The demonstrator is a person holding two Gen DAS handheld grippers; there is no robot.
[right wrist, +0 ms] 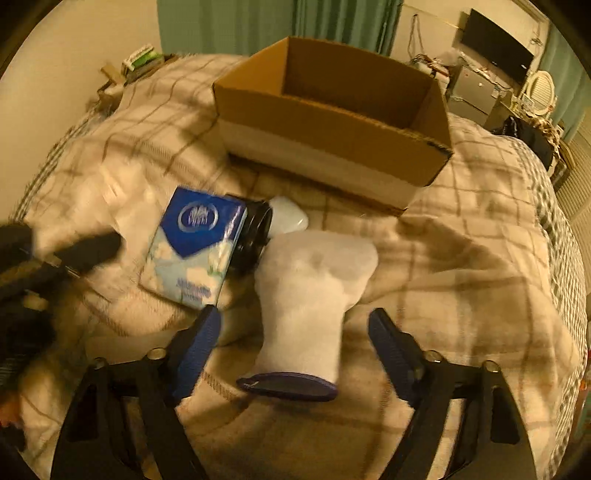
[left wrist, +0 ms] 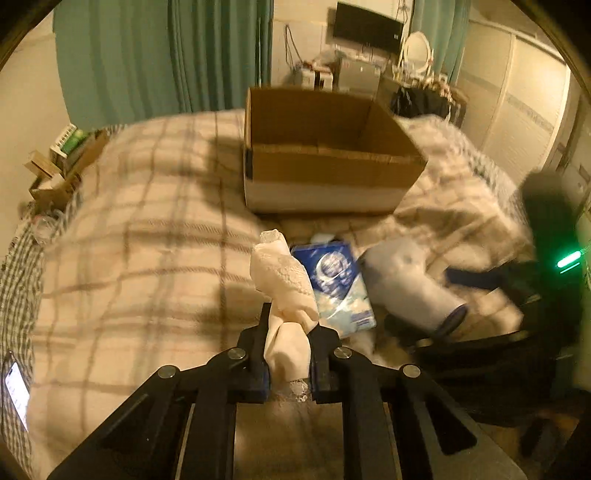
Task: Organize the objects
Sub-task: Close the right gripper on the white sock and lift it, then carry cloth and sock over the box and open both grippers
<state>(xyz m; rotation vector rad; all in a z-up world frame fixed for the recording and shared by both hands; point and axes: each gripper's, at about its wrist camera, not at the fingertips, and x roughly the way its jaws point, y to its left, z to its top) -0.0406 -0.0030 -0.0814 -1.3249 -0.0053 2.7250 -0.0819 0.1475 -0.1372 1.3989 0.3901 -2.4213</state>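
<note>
Cream lace cloth (left wrist: 284, 291); blue-white tissue pack (right wrist: 192, 247); white sock (right wrist: 310, 295), navy cuff; brown cardboard box (right wrist: 332, 122); beige plaid bed cover (left wrist: 147, 229); teal curtains (left wrist: 147, 55).

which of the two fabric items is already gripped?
The cream lace-trimmed cloth: the left gripper is shut on it. The white sock with the navy cuff lies loose on the blanket, between the open right gripper's fingers.

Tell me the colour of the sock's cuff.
Dark blue, on a white sock; clearest in the right wrist view.

A lit phone (left wrist: 16, 391) lies at eight o'clock on the plaid blanket (left wrist: 140, 236). Green curtains (left wrist: 155, 55) hang at eleven o'clock. A dark monitor (left wrist: 367, 26) hangs at one.
</note>
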